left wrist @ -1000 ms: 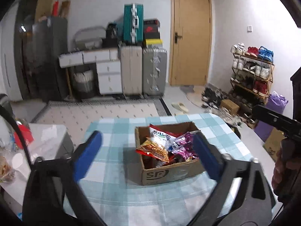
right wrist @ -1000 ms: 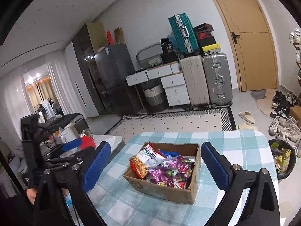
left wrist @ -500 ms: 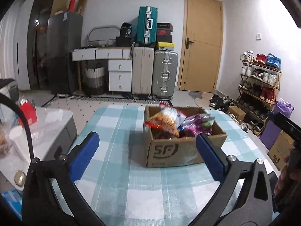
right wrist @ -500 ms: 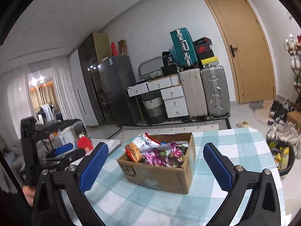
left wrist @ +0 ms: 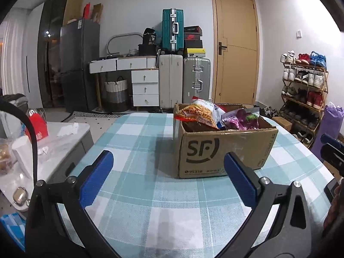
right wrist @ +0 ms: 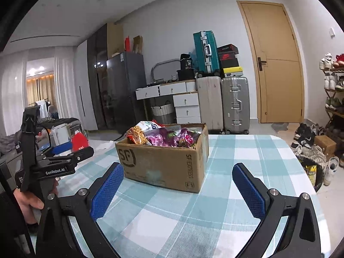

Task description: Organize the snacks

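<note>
A brown cardboard box [left wrist: 223, 148] marked SF stands on a table with a teal and white checked cloth [left wrist: 150, 193]. Snack bags stick out of its top: an orange and white one [left wrist: 200, 112] and purple ones [left wrist: 243, 119]. My left gripper [left wrist: 167, 165] hovers low over the cloth, short of the box and a little left of it, open and empty. In the right wrist view the box [right wrist: 163, 163] sits ahead with its purple bags [right wrist: 169, 136] showing. My right gripper [right wrist: 178, 178] is open wide with nothing between its pads. The left gripper's body [right wrist: 53, 163] shows at the left, held by a hand.
A low white side table [left wrist: 49, 146] with a red bag and clutter stands left of the table. Suitcases [left wrist: 185, 79], a drawer unit, a fridge and a door line the back wall. A shoe rack [left wrist: 305, 90] stands at the right. A black bin [right wrist: 314, 174] sits right of the table.
Both grippers have sunk toward the table, so the box now shows from the side instead of from above. Both stayed open and empty.
</note>
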